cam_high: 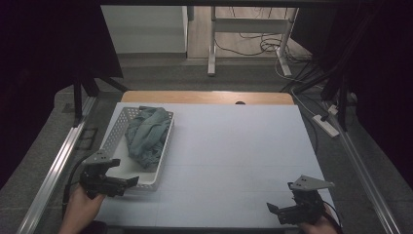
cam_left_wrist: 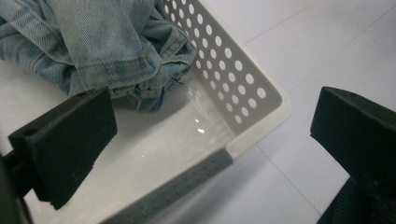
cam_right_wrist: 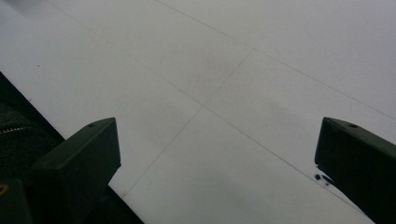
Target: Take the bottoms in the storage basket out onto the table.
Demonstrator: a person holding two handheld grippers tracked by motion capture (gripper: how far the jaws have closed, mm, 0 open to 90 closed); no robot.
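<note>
While your left gripper (cam_high: 132,181) hovers at the near end of the white basket (cam_high: 113,130), its jaws stand wide apart and hold nothing; in the left gripper view one jaw sits over the basket's bare floor and the other hangs outside over the table (cam_high: 234,146), so the near corner of the basket wall (cam_left_wrist: 243,100) lies between them, untouched. Your left hand (cam_high: 80,207) grips the tool at the table's near left edge. Note the basket: a long perforated tray on the left part of the table, its long axis running from near you to the far side, leaning slightly rightward at the far end. Inside lies the denim garment (cam_high: 146,135), a crumpled pale-blue heap; it stretches along the basket's long axis, filling the far and middle portion and leaving the near end bare. In the left gripper view the denim garment (cam_left_wrist: 98,44) shows folded seams and a hem bunched against the perforated wall, close to the left jaw but apart from it. Which end is waist or leg you cannot tell from the bunching. Your right gripper (cam_high: 273,209) rests low at the near right corner of the table, well apart from the basket, pointing leftward across the table; its jaws are spread wide over plain white surface and carry nothing.
</note>
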